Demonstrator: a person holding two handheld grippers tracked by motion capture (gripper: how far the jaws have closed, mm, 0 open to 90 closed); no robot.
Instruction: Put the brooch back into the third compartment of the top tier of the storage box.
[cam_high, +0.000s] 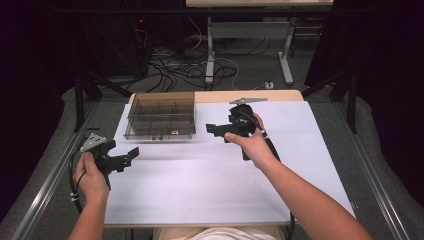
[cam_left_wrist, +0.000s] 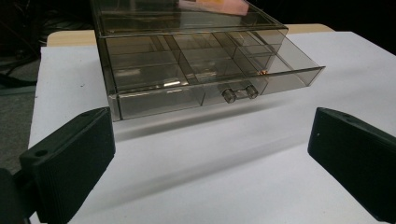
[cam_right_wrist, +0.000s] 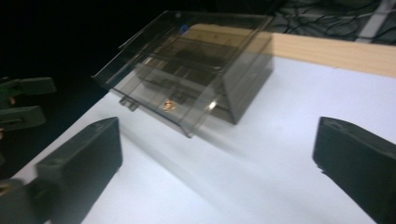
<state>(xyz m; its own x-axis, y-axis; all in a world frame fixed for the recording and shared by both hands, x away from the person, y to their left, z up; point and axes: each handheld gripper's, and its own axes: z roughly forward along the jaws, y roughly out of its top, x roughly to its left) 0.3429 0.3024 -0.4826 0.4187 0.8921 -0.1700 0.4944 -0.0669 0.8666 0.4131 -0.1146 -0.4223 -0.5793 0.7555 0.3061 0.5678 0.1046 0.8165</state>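
The smoky clear drawer box (cam_high: 161, 114) sits at the white table's (cam_high: 200, 190) far left, drawer pulled out. Both grippers, left (cam_high: 131, 154) and right (cam_high: 212, 129), gape empty. A small coppery item (cam_right_wrist: 168, 106), perhaps a coin, blurs inside.

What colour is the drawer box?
Smoky translucent grey-brown drawer box; left gripper view shows it best.

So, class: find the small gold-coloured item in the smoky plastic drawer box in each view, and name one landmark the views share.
High view: the gold item sits at the box's near edge, right of centre.
Left gripper view: gold item in the pulled-out drawer's right compartment, beyond the handle.
Right gripper view: gold item near the drawer's front wall, centre frame.
Shared landmark: the drawer handle.
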